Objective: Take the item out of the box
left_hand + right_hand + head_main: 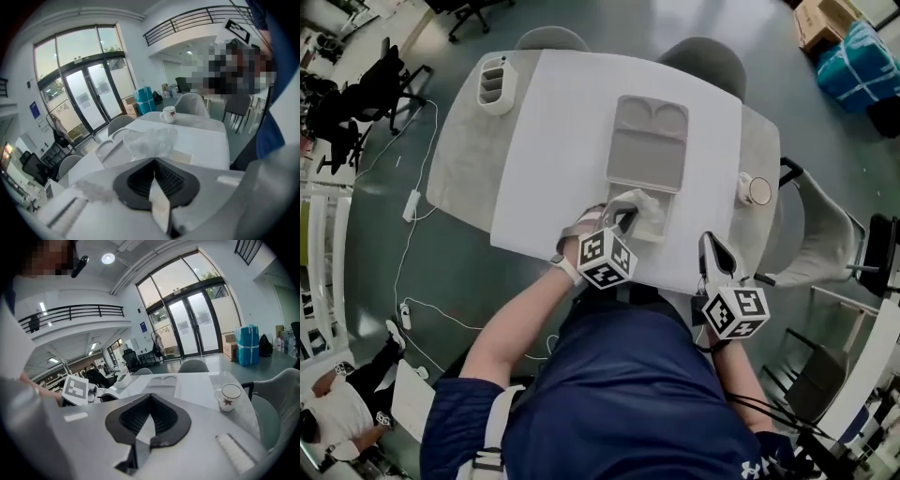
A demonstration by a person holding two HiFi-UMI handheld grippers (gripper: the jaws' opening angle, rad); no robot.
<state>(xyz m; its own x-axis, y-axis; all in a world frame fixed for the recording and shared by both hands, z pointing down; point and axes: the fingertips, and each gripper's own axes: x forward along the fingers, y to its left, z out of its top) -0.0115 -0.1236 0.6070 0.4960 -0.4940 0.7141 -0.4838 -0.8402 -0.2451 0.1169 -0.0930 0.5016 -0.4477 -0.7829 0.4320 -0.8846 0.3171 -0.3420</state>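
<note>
With the left gripper (153, 160) fingers pinched shut on the clear plastic-wrapped item (150, 140), which hangs just above the box (661, 228) on the bench (544, 141), extraction appears nearly complete and only set-down is left; the right gripper (150, 395) fingers are closed, empty.

Place: an open-plan office hall, two floors tall.
Entrance: tall glass doors (194, 324) pour daylight in.
Upstairs: a railed balcony (70, 312) runs above the hall.
Seating: black swivel chairs (389, 70) off to the side, grey chairs (551, 37) at the white table (572, 141).
Floor: cables (411, 202) trail across it, and cardboard boxes (820, 19) sit at the edge.
</note>
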